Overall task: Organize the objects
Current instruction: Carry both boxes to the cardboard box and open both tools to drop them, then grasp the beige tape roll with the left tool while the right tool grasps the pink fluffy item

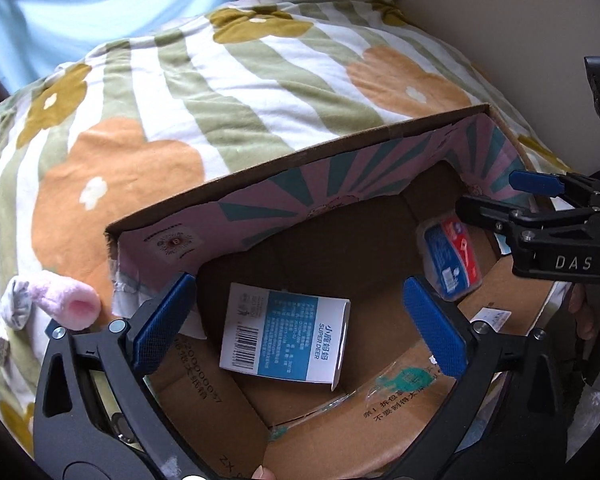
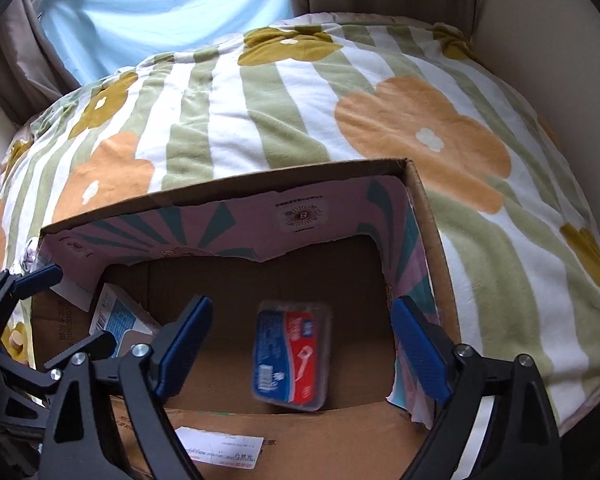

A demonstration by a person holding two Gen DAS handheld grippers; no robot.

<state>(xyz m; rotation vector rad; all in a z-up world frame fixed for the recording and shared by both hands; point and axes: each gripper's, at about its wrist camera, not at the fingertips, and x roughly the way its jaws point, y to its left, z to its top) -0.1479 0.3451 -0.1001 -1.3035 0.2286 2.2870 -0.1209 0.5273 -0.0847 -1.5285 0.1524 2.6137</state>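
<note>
An open cardboard box (image 1: 260,168) stands on a flowered blanket; it also shows in the right wrist view (image 2: 228,188). Inside lies a white and blue carton (image 1: 284,336), partly seen in the right wrist view (image 2: 116,320). A clear plastic case with a blue and red label (image 2: 290,360) lies in the box, blurred; it also shows in the left wrist view (image 1: 452,260). My left gripper (image 1: 300,324) is open and empty above the carton. My right gripper (image 2: 300,352) is open and empty above the case, and shows in the left wrist view (image 1: 496,196).
A striped blanket with orange flowers (image 2: 300,112) covers the bed around the box. A pink plush toy (image 1: 64,300) lies left of the box. A wall (image 1: 520,20) stands at the right and a light blue curtain (image 2: 160,4) hangs behind.
</note>
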